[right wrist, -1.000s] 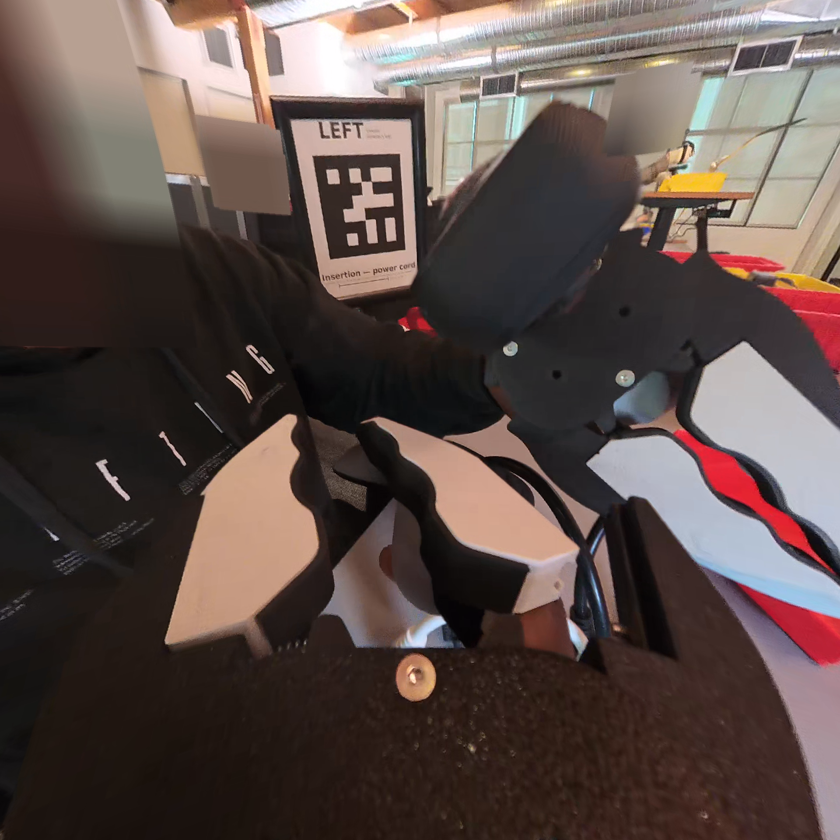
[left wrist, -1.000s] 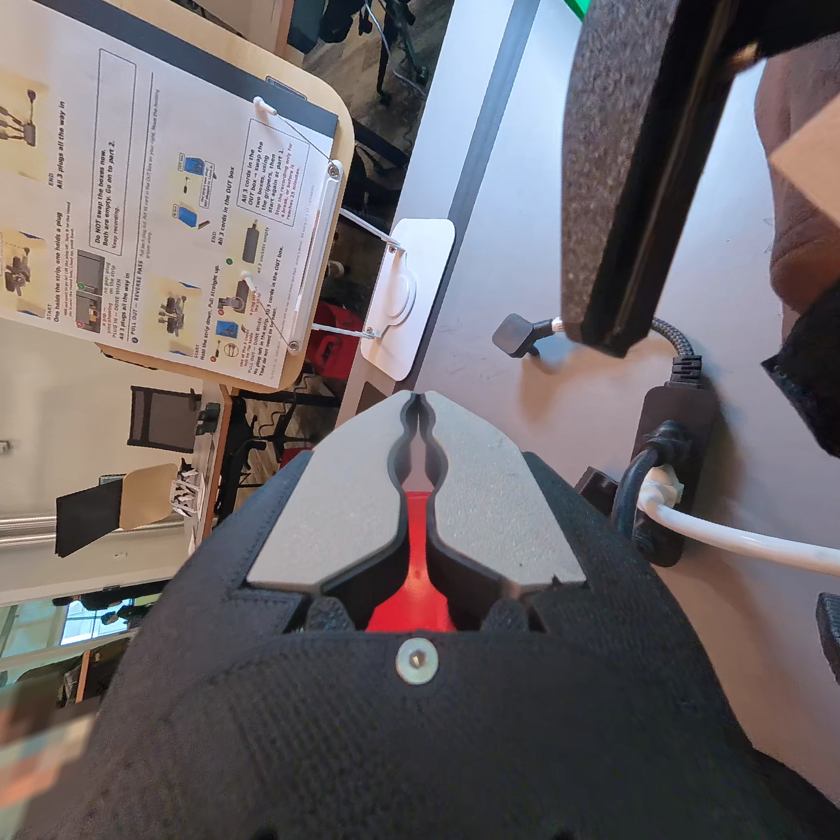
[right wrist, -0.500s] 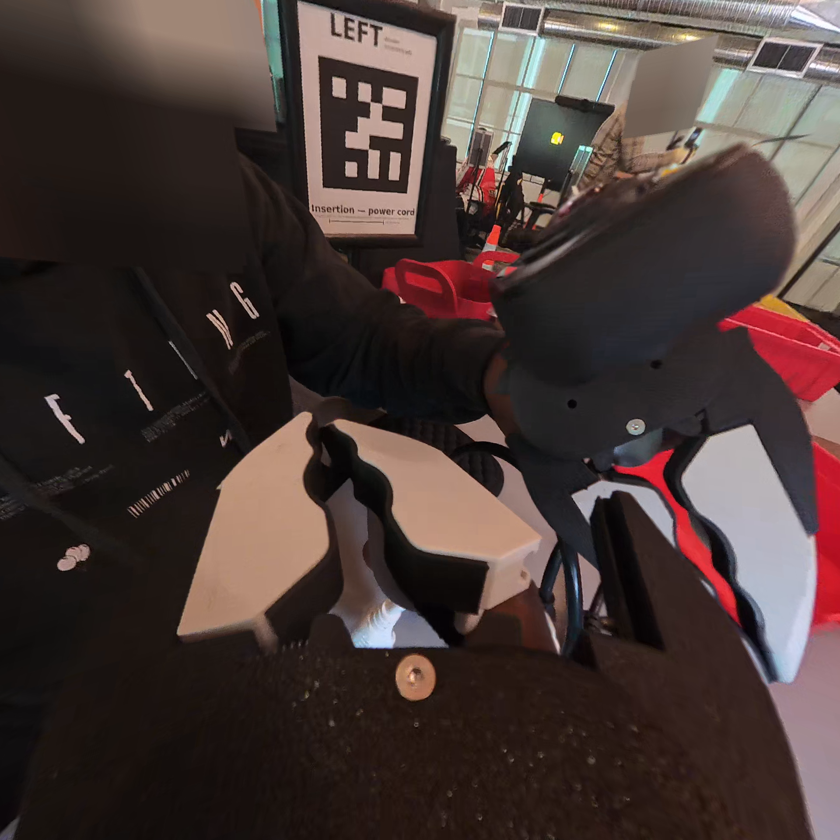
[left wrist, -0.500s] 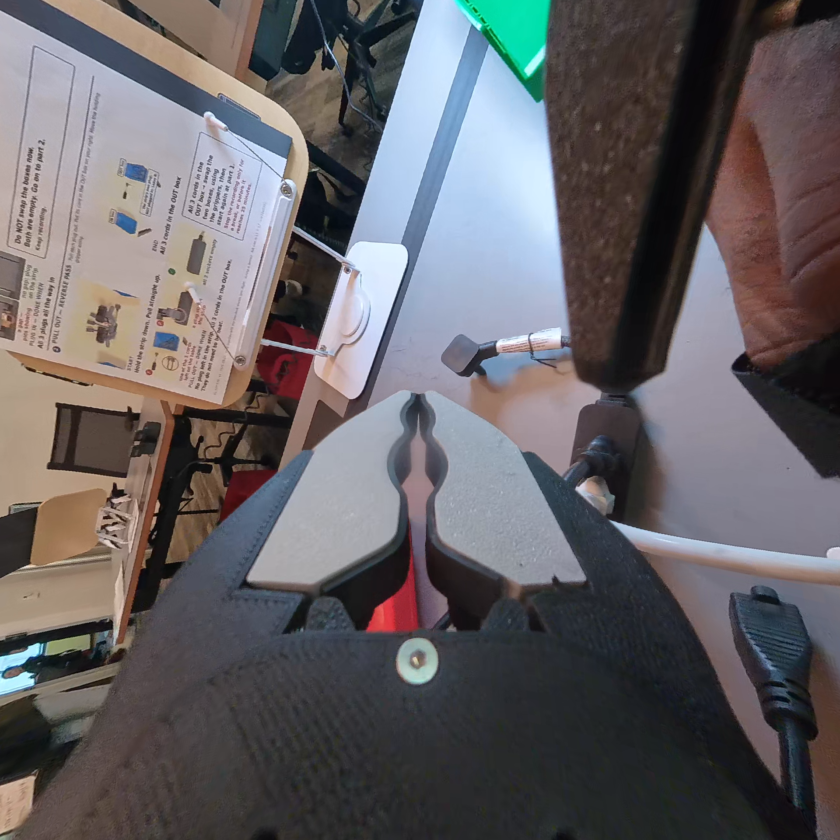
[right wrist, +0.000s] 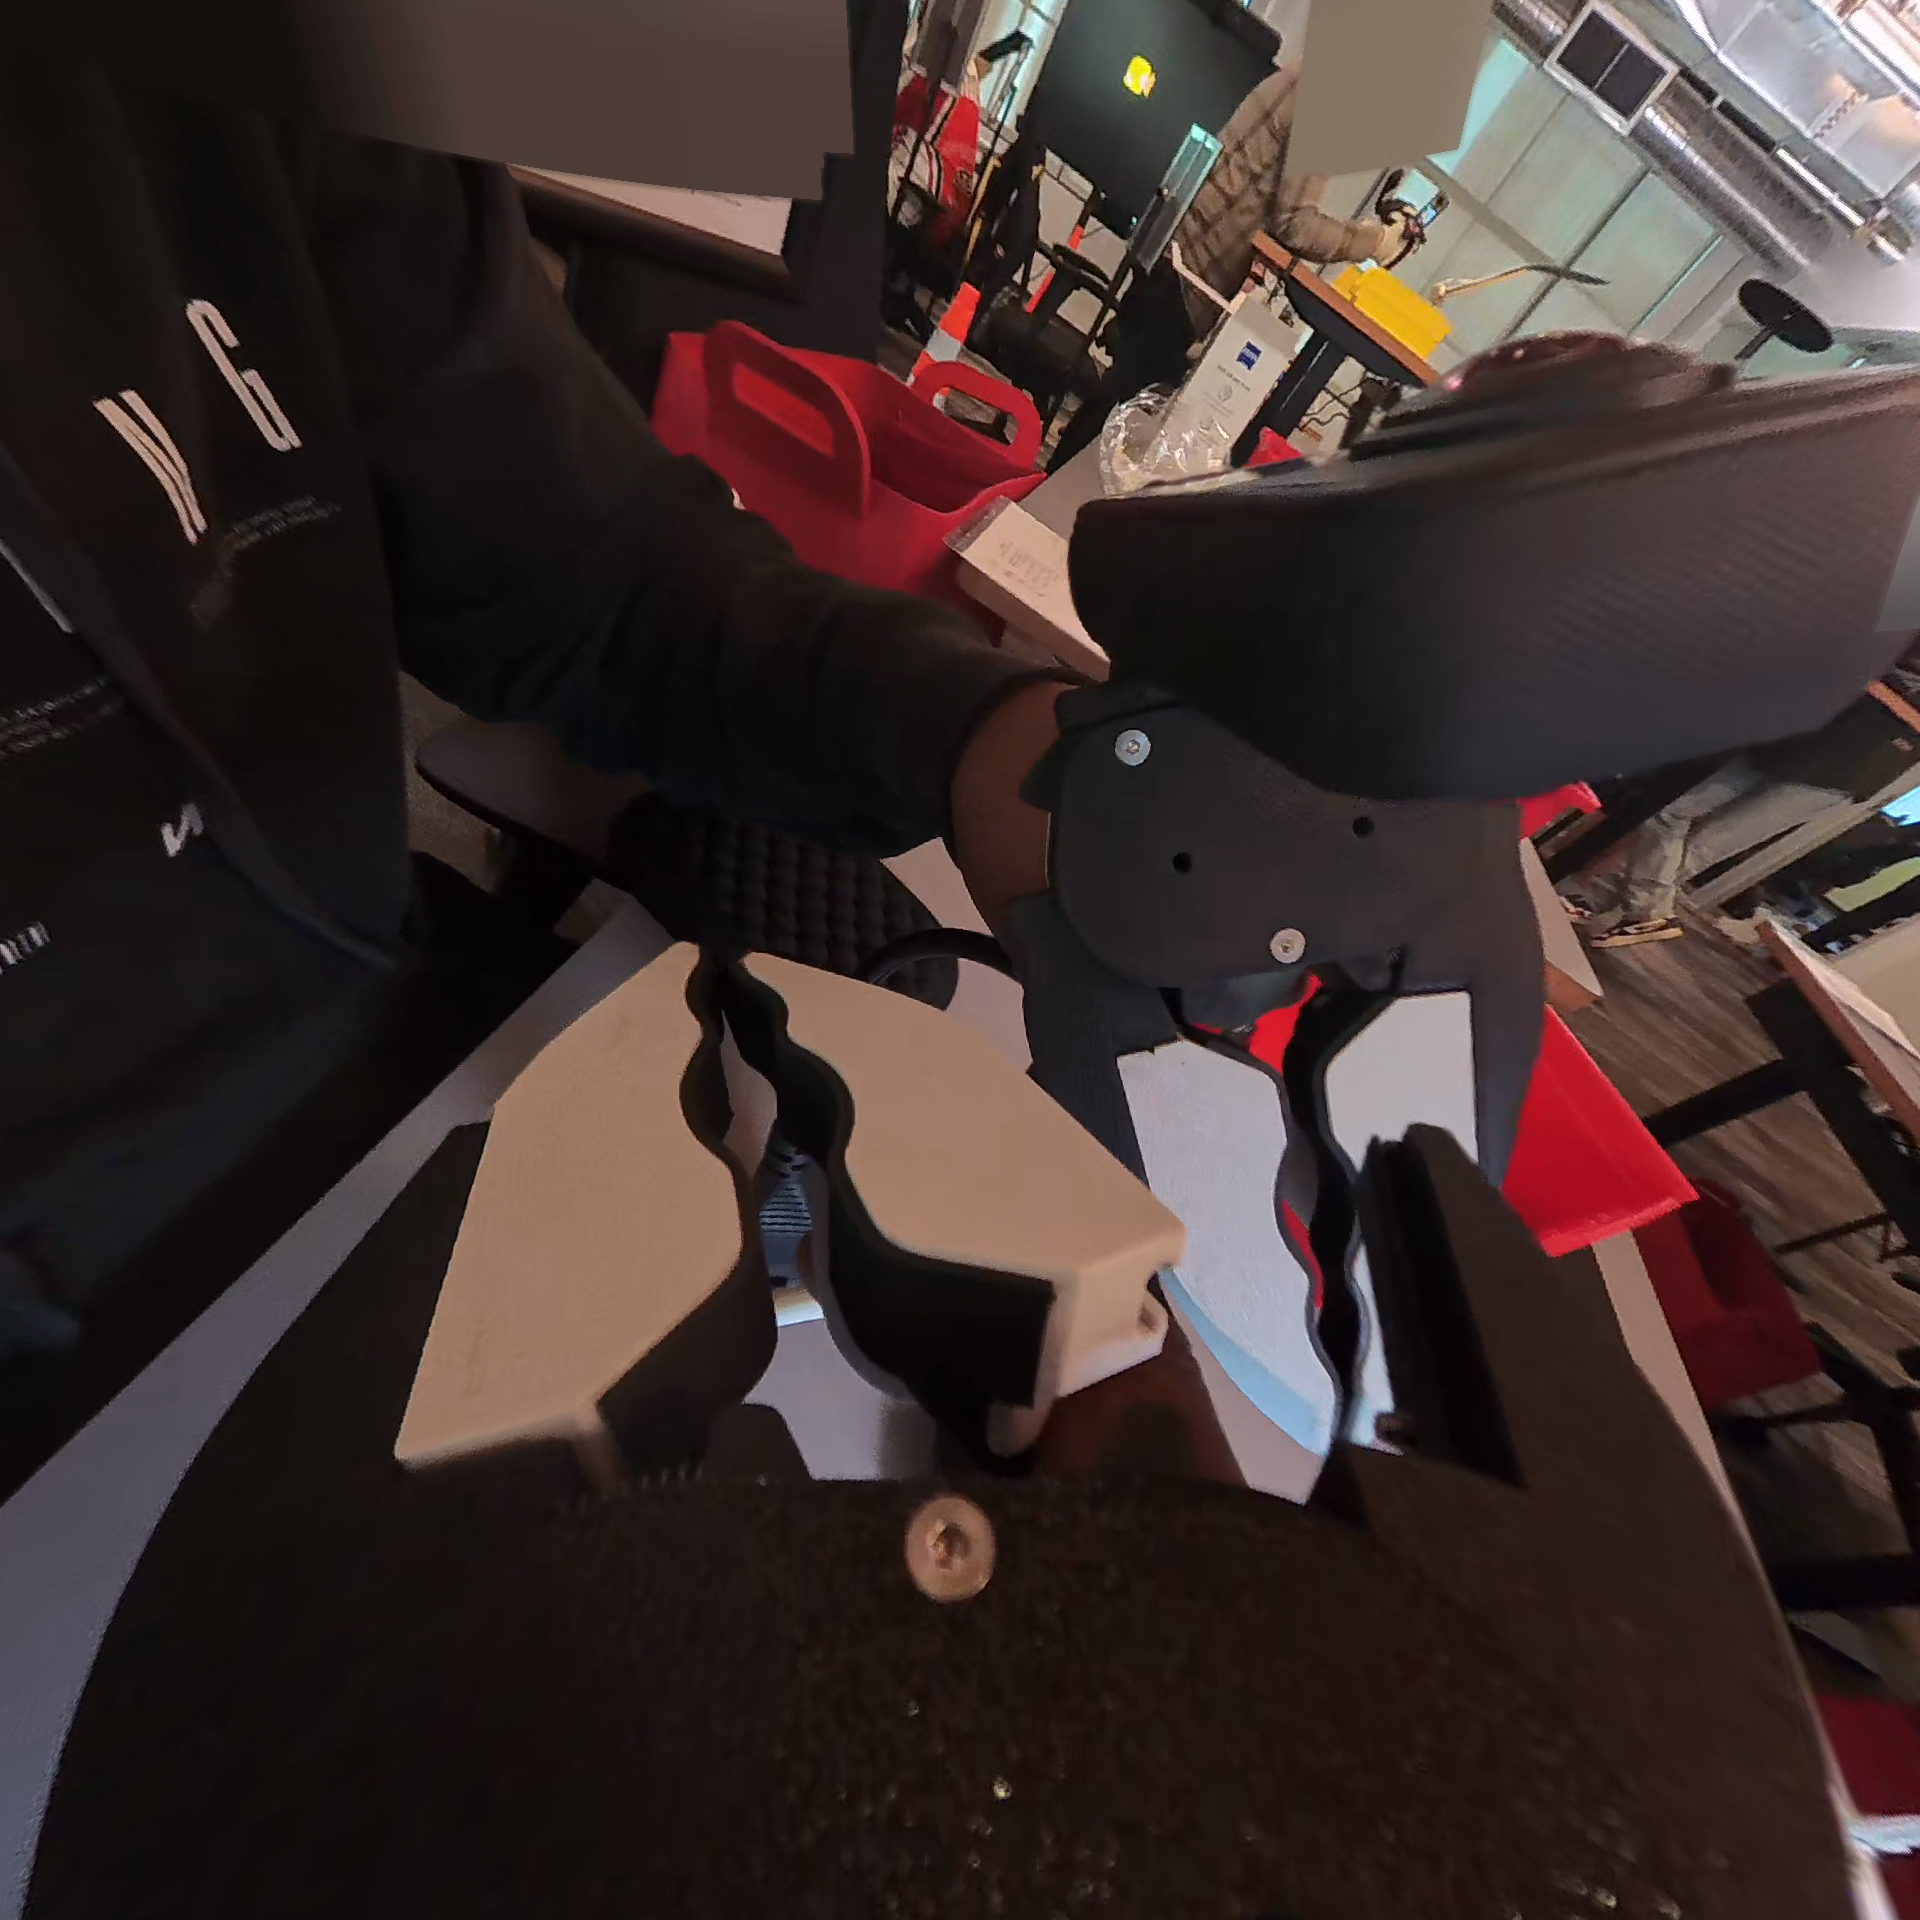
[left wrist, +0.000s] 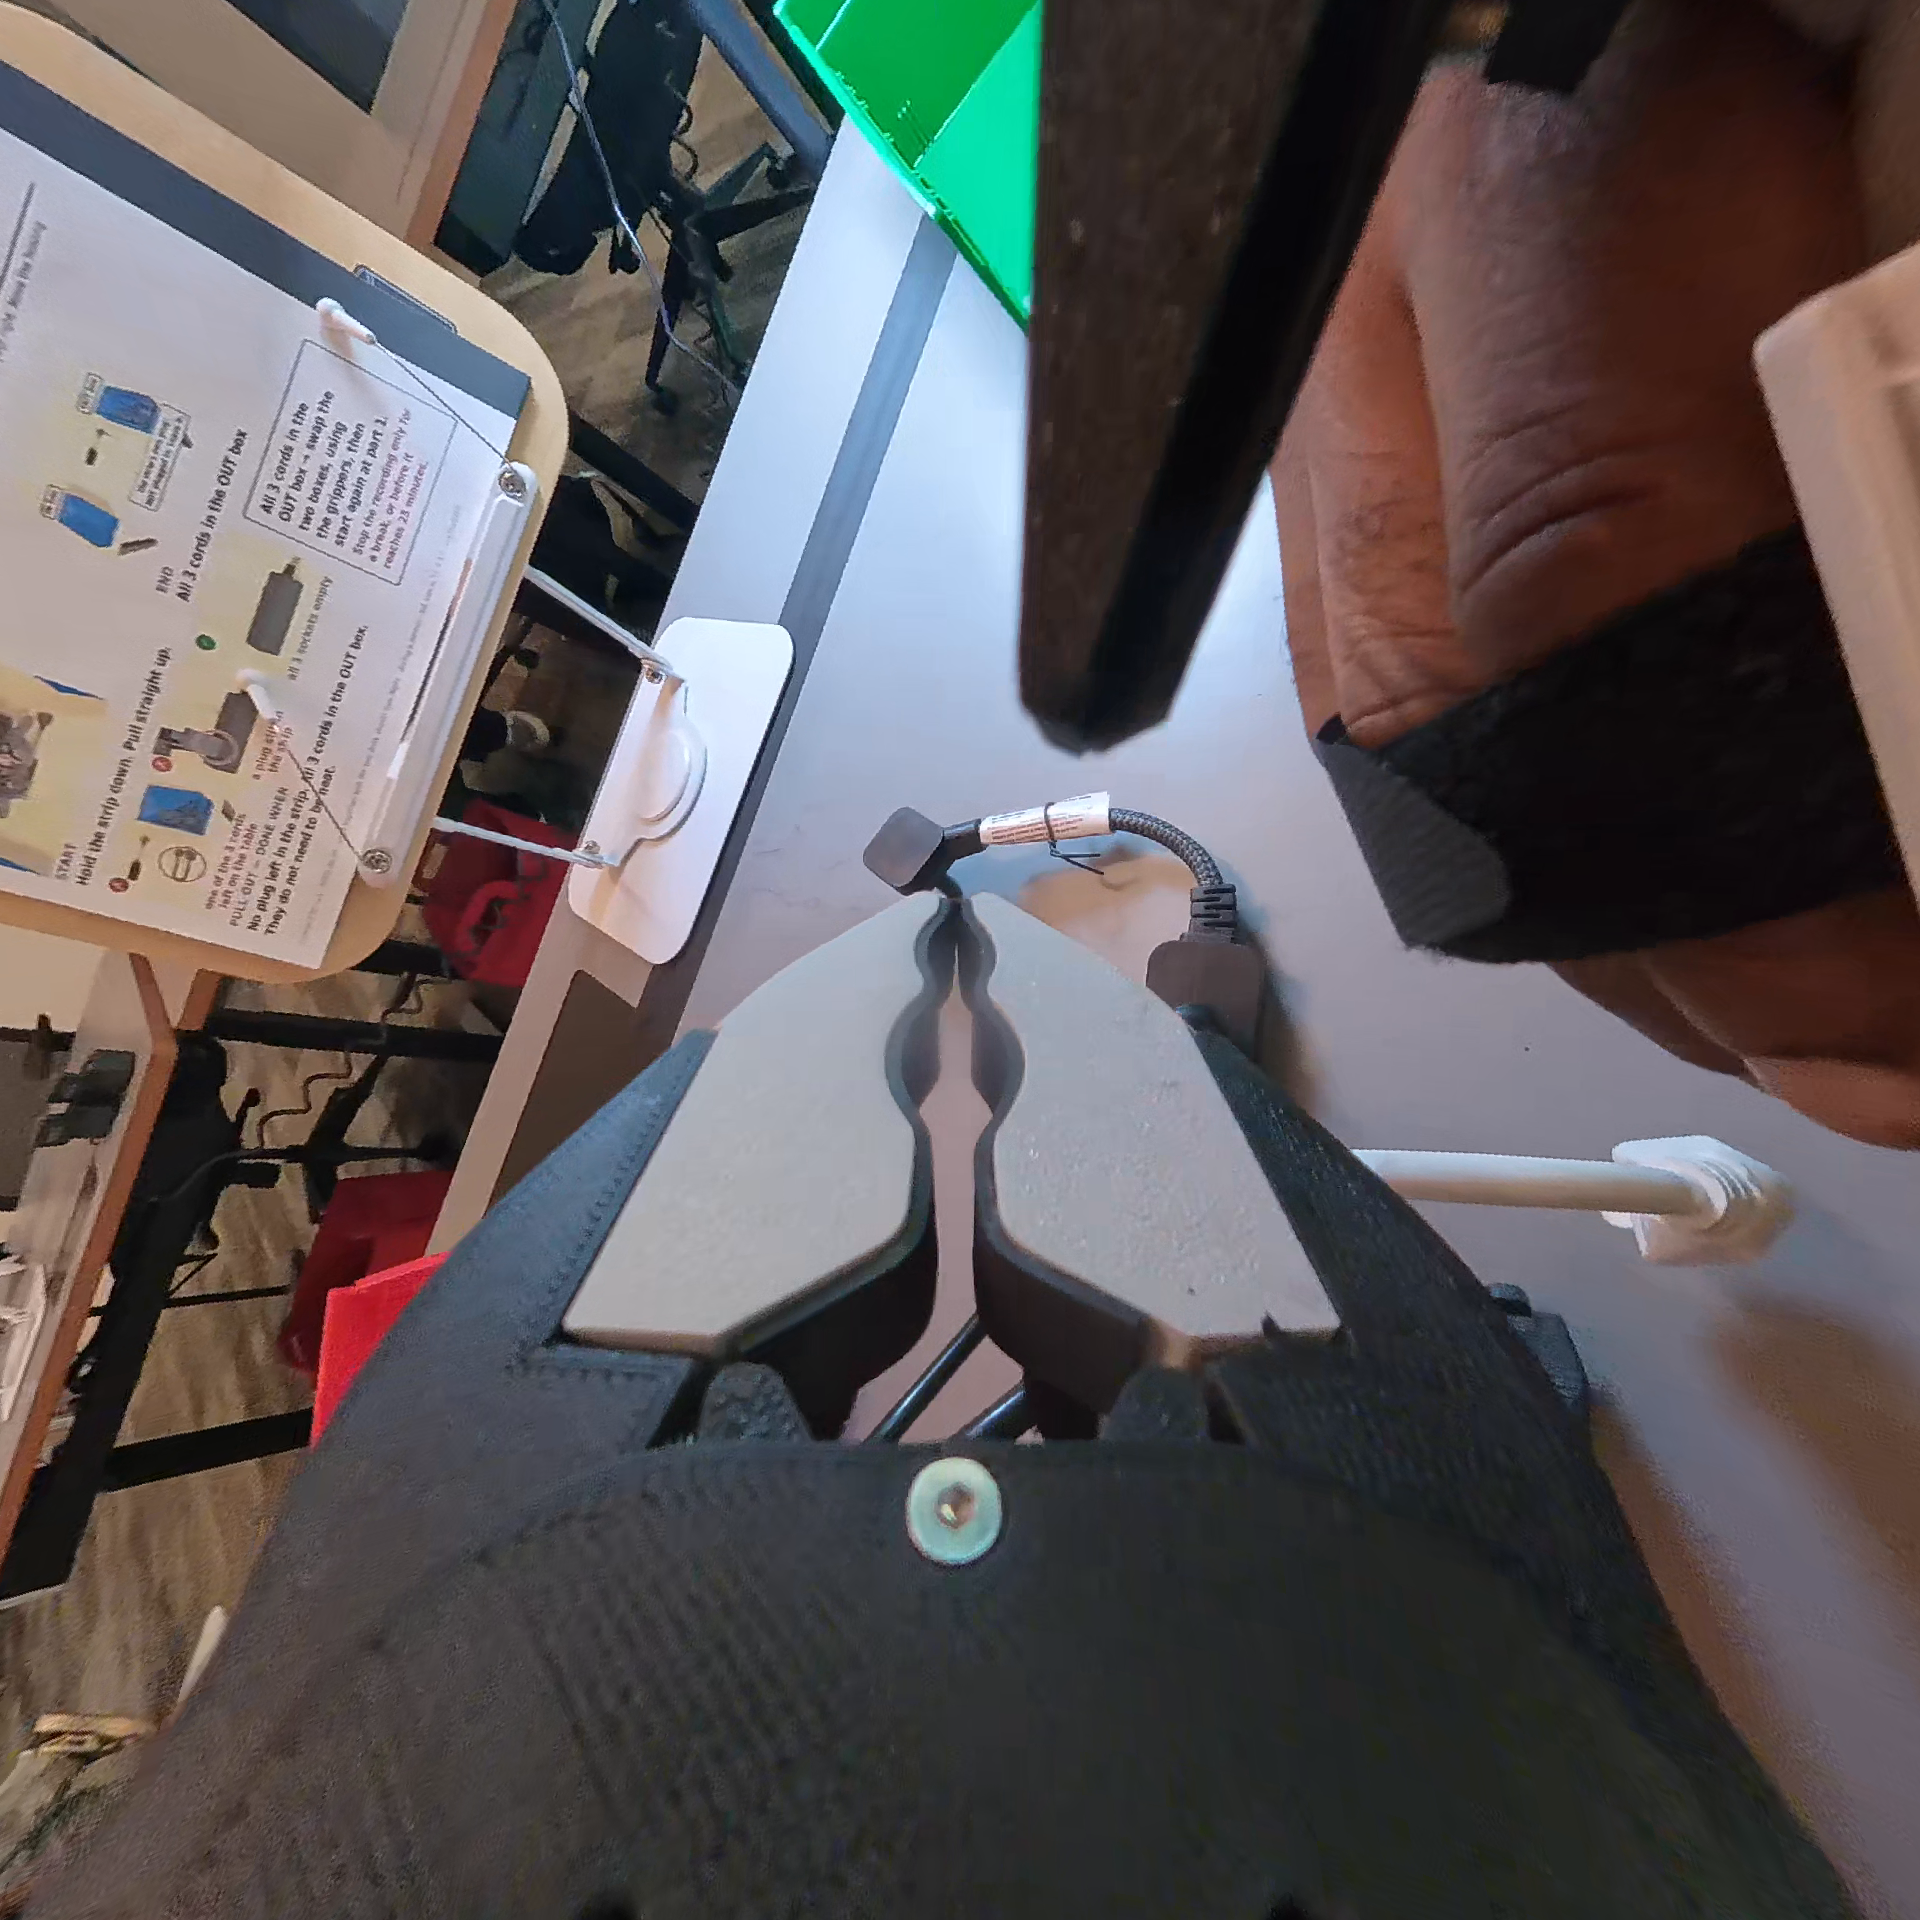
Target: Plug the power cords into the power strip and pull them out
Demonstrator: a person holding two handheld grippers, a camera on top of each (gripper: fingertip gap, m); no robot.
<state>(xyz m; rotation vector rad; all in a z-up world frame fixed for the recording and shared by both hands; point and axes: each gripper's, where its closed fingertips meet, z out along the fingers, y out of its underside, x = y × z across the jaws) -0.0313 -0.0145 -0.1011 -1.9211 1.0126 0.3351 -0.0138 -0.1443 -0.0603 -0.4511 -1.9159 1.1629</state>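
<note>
- On the grey tabletop (left wrist: pixel 1039 499), just beyond the left gripper (left wrist: pixel 951 912), lies the black power strip (left wrist: pixel 1205 977); only its far end shows past the right-hand finger.
- Its braided cord (left wrist: pixel 1164 842) curves away from that end, carries a white tag (left wrist: pixel 1044 826) and ends in a flat black plug (left wrist: pixel 906 864) lying on the table near the gripper's tips.
- Left gripper: its two grey pads (left wrist: pixel 779 1143) meet at the tips with only a thin wavy slit between them; nothing shows clamped there. Thin black cables (left wrist: pixel 930 1382) pass underneath its base.
- Right of that gripper a white plug (left wrist: pixel 1688 1210) with its white cord (left wrist: pixel 1486 1184) lies free on the table, apart from the strip.
- Right gripper (right wrist: pixel 727 992): jaws nearly together, and a ribbed white cord end (right wrist: pixel 781 1216) sits in the gap between the pads; whether they actually squeeze it cannot be told.
- A hand (left wrist: pixel 1600 457) with a black strap fills the upper right of the left wrist view.
- Across the table edge stand an instruction sheet (left wrist: pixel 208 582) on a wooden board, with a white stand base (left wrist: pixel 686 779), and a green bin (left wrist: pixel 956 135).
- Red bins (right wrist: pixel 831 457) sit behind the person in a black sweatshirt (right wrist: pixel 260 520).
</note>
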